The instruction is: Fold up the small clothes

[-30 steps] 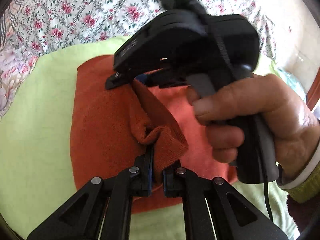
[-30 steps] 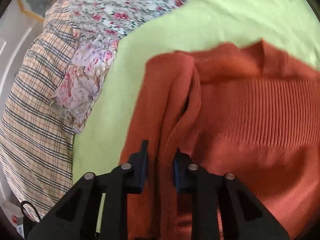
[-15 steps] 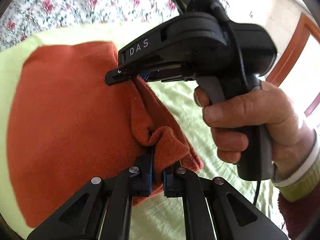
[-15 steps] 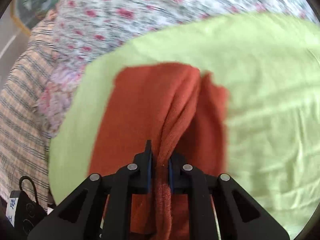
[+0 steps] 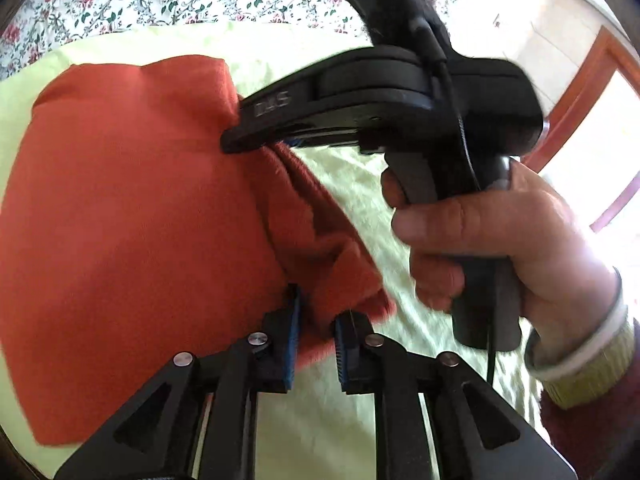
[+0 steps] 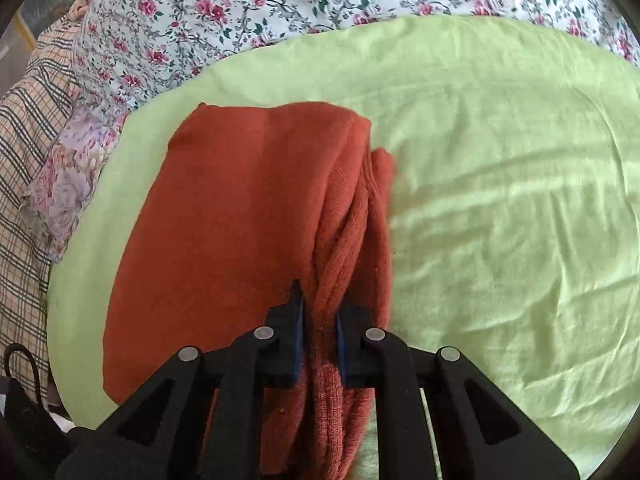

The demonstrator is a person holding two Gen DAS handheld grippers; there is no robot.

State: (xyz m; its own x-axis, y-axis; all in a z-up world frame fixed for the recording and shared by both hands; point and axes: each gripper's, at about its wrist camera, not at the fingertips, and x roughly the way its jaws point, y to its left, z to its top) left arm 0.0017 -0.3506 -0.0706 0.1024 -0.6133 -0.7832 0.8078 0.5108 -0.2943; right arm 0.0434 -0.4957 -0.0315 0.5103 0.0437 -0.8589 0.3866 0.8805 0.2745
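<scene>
Knitwear, one piece: a single orange sweater (image 6: 224, 216) lies on one pale green sheet (image 6: 500, 200), folded over on itself so that its layered edge runs along its right side in the right wrist view. Two grippers work on it, each with two black fingers faced with blue pads.

In the left wrist view the left gripper (image 5: 316, 332) has its pads set a little apart, with a bunched corner of the sweater (image 5: 120, 240) lying between them; whether the pads actually press the cloth cannot be told from here. Across the same view, one bare hand (image 5: 492, 236) grips the handle of the right gripper (image 5: 240, 140), whose tips sit on the far part of the sweater's folded edge.

In the right wrist view the right gripper (image 6: 320, 332) is clenched on a thick ribbed roll of the sweater, the cloth filling the gap from pad to pad.

Beyond the green sheet lie one flowered bedcover (image 6: 240, 4) and, at the left edge, one checked cloth (image 6: 24, 128) beside one pale pink flowered patch (image 6: 68, 172).
</scene>
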